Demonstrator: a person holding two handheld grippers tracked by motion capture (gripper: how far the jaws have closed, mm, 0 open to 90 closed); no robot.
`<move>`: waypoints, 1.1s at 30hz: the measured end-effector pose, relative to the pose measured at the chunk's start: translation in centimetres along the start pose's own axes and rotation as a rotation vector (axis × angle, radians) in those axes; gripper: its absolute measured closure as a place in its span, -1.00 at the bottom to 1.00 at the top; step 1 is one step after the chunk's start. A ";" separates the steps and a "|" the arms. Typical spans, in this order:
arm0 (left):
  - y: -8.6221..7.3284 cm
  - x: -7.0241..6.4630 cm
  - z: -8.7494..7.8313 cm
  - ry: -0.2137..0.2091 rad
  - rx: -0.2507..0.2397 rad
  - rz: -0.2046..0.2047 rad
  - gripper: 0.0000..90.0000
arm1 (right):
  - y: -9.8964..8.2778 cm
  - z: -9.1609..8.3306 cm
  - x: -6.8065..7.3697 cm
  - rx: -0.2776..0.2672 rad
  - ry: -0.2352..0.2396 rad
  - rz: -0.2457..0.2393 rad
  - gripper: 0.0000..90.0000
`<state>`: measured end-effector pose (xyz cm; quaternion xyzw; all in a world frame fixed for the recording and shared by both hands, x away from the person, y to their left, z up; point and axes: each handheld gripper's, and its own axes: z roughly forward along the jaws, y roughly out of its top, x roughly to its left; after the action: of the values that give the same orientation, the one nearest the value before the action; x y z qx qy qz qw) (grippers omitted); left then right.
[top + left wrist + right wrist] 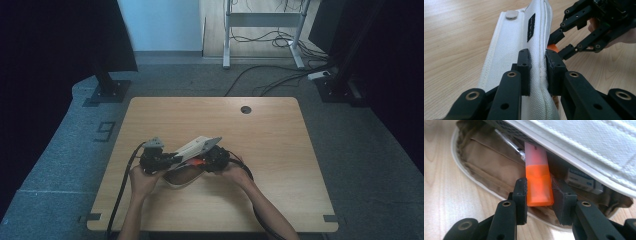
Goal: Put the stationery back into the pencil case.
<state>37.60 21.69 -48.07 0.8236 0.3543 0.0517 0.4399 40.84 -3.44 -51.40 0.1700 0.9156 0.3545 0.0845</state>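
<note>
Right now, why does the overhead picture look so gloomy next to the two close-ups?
High view: dim, dark at the edges, the white pouch small. Left gripper view: bright, fabric sharp, jaws soft up close. Right gripper view: the orange highlighter vivid, slightly overexposed and blurry.

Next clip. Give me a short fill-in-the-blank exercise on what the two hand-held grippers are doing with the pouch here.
1. The left hand-held gripper is shut on the lid of the white ____ pouch.
2. The right hand-held gripper holds a highlighter whose colour is ____.
3. The pouch's lining is ____ in colour.
4. The pouch rests on a ____ table.

Missing words: fabric; orange; tan; wooden
</note>
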 end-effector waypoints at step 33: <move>0.0 0.1 0.0 -0.008 0.001 -0.002 0.68 | -1.6 -0.8 -2.8 0.057 -0.158 0.103 0.19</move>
<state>37.63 21.75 -48.07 0.8236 0.3536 0.0477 0.4410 42.79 -6.08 -51.84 0.2468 0.9058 0.3176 0.1334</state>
